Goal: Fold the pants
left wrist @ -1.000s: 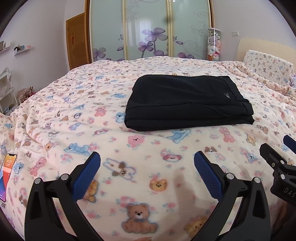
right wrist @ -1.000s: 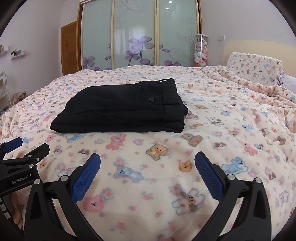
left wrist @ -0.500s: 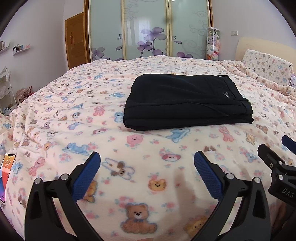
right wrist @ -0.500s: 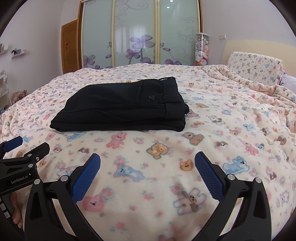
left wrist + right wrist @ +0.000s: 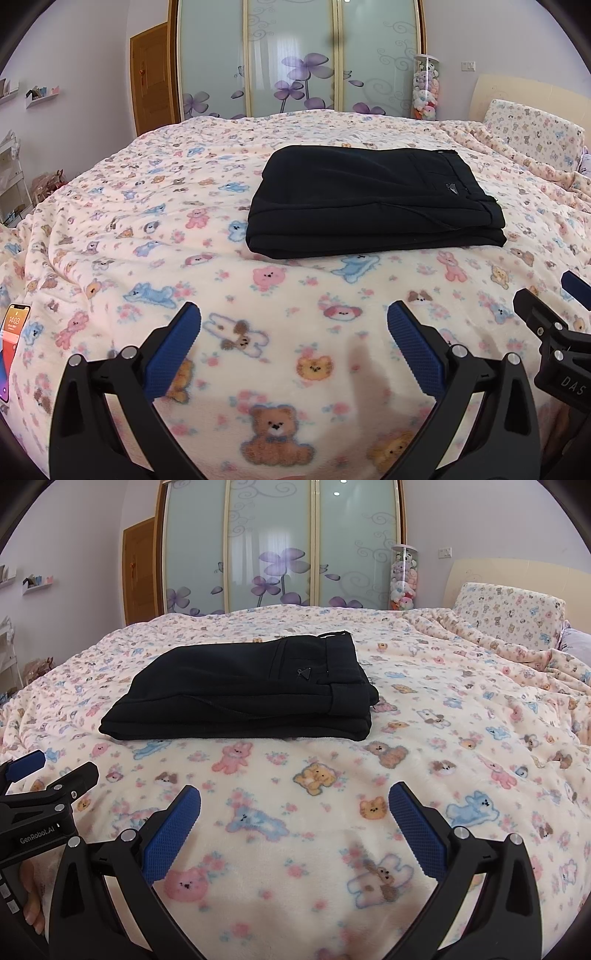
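Item: black fabric pants [image 5: 373, 201], folded into a flat rectangular stack, lying mid-bed on a cream fleece blanket printed with bears [image 5: 280, 317]. Left gripper [image 5: 293, 336], blue-padded, jaws spread wide, empty, well short of the pants. Right gripper [image 5: 294, 814], likewise spread and empty. Left wrist view alone shows a lit smartphone [image 5: 10, 350] at the blanket's left edge. Right wrist view alone shows what appear to be fingertips [image 5: 31, 904] at the left gripper's handle.
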Tool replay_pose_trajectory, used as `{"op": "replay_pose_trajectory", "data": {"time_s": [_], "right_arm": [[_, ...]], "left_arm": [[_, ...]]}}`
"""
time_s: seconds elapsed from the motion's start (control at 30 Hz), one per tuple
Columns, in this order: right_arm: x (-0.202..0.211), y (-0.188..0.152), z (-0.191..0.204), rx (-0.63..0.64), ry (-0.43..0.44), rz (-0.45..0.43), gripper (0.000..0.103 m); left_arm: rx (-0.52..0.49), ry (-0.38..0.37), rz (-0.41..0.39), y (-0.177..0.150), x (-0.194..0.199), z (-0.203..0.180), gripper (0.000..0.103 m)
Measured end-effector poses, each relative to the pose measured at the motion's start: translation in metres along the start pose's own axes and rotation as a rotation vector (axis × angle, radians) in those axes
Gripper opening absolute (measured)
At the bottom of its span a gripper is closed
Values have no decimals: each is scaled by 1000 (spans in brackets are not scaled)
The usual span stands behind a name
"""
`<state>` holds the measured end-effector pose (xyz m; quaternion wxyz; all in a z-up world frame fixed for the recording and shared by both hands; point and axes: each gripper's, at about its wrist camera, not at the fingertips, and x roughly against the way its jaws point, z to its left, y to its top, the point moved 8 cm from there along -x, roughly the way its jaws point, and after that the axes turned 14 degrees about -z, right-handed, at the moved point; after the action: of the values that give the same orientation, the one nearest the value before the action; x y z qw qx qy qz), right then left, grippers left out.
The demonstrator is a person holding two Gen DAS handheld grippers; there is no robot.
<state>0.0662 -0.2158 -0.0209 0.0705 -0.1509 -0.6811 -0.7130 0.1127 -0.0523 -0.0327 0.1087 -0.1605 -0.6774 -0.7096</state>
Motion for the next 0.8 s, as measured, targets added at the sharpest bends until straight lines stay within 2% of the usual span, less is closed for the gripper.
{"op": "replay_pose_trajectory", "data": {"time_s": [0.8], "right_arm": [[-4, -5, -4, 3, 7, 19, 102]], "left_arm": [[9, -9, -4, -1, 1, -2, 101]]}}
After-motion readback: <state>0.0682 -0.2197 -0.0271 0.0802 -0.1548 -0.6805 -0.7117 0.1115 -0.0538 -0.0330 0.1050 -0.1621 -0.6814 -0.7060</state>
